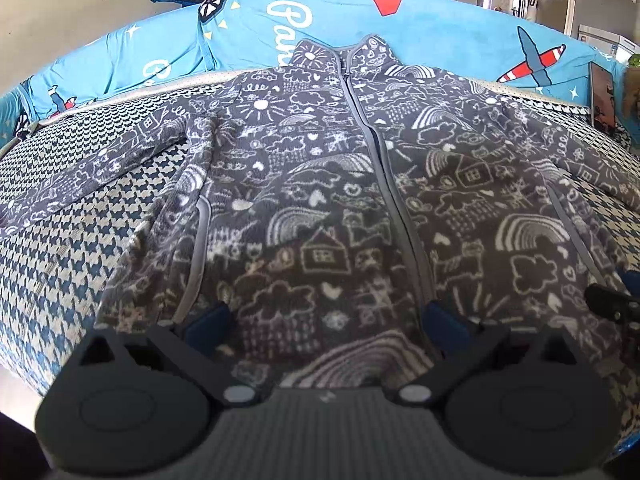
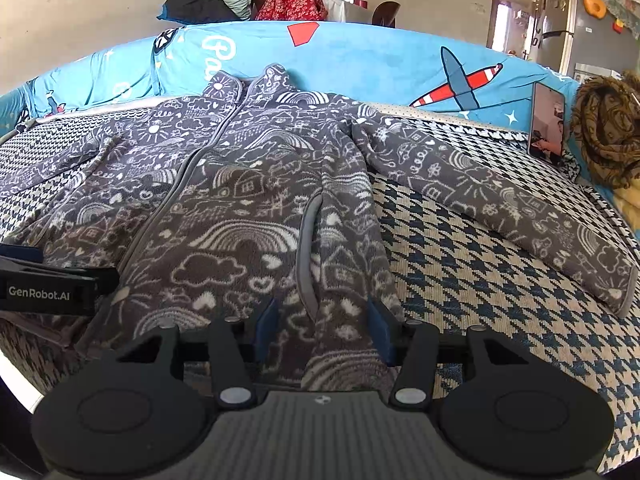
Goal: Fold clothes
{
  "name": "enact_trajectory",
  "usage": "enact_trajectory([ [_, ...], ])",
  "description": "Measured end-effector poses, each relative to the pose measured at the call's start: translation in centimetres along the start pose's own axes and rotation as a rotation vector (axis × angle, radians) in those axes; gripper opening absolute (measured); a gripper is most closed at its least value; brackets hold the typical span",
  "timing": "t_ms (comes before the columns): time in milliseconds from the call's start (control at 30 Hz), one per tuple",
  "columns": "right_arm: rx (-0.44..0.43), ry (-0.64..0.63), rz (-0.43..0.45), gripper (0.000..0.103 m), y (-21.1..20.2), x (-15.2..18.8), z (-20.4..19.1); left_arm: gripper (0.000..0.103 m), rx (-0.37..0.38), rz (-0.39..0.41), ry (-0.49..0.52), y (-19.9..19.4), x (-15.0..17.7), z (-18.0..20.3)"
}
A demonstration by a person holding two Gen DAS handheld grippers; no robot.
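Observation:
A grey fleece jacket (image 1: 320, 200) with white doodle print lies flat and zipped on a houndstooth cover (image 1: 60, 260), collar away from me. Its sleeves spread out to both sides, one long sleeve (image 2: 500, 200) reaching toward the right edge. My left gripper (image 1: 328, 320) is open wide above the hem, left of the zip's lower end. My right gripper (image 2: 324, 330) is also open, its blue pads (image 2: 266, 328) standing apart over the hem (image 2: 344, 372) near a pocket seam. The jacket (image 2: 240, 208) lies flat under both. The left gripper's body (image 2: 48, 284) shows at the right wrist view's left edge.
A blue blanket (image 2: 360, 64) with aeroplane prints runs along the back. A phone (image 2: 546, 120) leans upright at the far right beside a brown furry garment (image 2: 608, 140). Piled clothes (image 2: 224, 0) sit behind the blanket. The cover's front edge (image 1: 24, 364) drops off at the lower left.

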State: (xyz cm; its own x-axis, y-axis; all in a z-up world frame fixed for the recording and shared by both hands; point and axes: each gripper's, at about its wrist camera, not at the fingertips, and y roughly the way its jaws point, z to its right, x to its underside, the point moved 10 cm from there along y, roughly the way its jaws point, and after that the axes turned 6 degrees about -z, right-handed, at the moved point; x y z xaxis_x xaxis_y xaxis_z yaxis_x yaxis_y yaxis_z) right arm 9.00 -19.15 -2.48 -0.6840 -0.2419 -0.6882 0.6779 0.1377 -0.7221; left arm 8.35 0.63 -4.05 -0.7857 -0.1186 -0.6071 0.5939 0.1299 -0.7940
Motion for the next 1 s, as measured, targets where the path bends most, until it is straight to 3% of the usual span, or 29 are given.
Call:
enact_trajectory([
  [700,-0.031,0.0,-0.011,0.049,-2.4,2.3,-0.1,0.103,0.006,0.012,0.008,-1.6,2.1,0.1],
  [900,-0.047,0.085,-0.016,0.05,-3.1,2.5,1.3,0.103,0.004,0.01,-0.001,-1.7,2.2,0.1],
  [1000,-0.011,0.16,-0.019,0.05,-3.0,2.4,3.1,0.103,0.003,0.007,-0.005,-1.9,2.1,0.1],
])
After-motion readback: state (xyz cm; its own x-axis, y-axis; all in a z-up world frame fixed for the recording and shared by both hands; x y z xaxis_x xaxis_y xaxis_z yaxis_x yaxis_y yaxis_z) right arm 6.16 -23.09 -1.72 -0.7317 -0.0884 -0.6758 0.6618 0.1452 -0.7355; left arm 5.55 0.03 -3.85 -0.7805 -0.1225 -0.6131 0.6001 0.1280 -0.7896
